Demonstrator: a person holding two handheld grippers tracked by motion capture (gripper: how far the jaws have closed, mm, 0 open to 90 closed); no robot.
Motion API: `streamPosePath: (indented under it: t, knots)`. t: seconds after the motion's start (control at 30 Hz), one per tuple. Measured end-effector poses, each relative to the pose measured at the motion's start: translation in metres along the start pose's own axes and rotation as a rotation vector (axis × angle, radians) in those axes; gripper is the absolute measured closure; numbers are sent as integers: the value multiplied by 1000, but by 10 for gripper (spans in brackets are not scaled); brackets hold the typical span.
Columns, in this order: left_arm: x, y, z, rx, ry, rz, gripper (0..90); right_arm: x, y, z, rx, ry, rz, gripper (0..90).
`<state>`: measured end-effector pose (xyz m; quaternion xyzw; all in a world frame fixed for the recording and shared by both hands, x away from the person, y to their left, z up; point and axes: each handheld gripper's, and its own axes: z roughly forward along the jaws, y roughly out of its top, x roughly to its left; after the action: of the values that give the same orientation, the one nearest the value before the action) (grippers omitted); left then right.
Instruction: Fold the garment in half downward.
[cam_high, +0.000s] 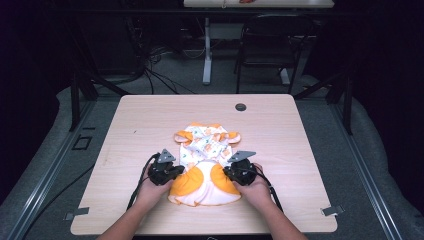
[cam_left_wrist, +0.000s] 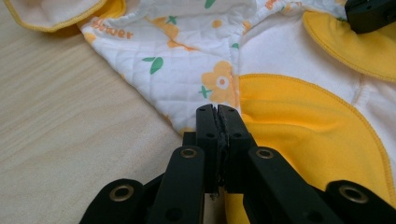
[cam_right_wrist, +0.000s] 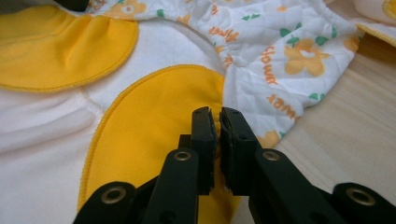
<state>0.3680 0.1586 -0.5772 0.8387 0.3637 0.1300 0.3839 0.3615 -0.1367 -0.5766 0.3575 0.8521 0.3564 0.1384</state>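
Observation:
A small baby garment (cam_high: 205, 150) lies flat on the wooden table (cam_high: 150, 115); it is white quilted cloth with orange flowers and has rounded yellow patches at its near end. My left gripper (cam_high: 181, 172) meets its left edge. In the left gripper view the jaws (cam_left_wrist: 217, 109) are pressed together on the garment (cam_left_wrist: 187, 70) where quilting joins a yellow patch. My right gripper (cam_high: 226, 172) meets the right edge. Its jaws (cam_right_wrist: 215, 112) stand almost together, pinching the rim of a yellow patch on the garment (cam_right_wrist: 280, 46). A hand holds each gripper.
A round grommet (cam_high: 241, 107) sits in the table near its far edge. Metal brackets (cam_high: 332, 210) mark the front corners. Beyond the table stand a dark chair (cam_high: 265, 45) and a white desk leg (cam_high: 207, 55), with cables on the floor.

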Motion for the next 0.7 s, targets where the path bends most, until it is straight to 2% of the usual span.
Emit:
streamPosePath:
  t: [0.13,0.27,0.43,0.5,0.6,0.7]
  knots:
    - [-4,2,-13,-32,-17,8,871,4,-3,-2,1,11,-17,838]
    - [-7,0,-19,-31,-25,29,862,6,-4,-3,3,13,-19,838]
    - [-11,-5,-14,24,-23,63,868,8,-6,-6,8,27,-21,836]
    - [-13,-8,-10,42,-23,66,866,9,-6,-6,16,30,-29,835]
    - [-17,-11,-11,39,-22,74,867,11,-7,-8,20,37,-30,834]
    - [-22,-14,-13,41,-24,104,868,13,-10,-11,22,44,-27,832]
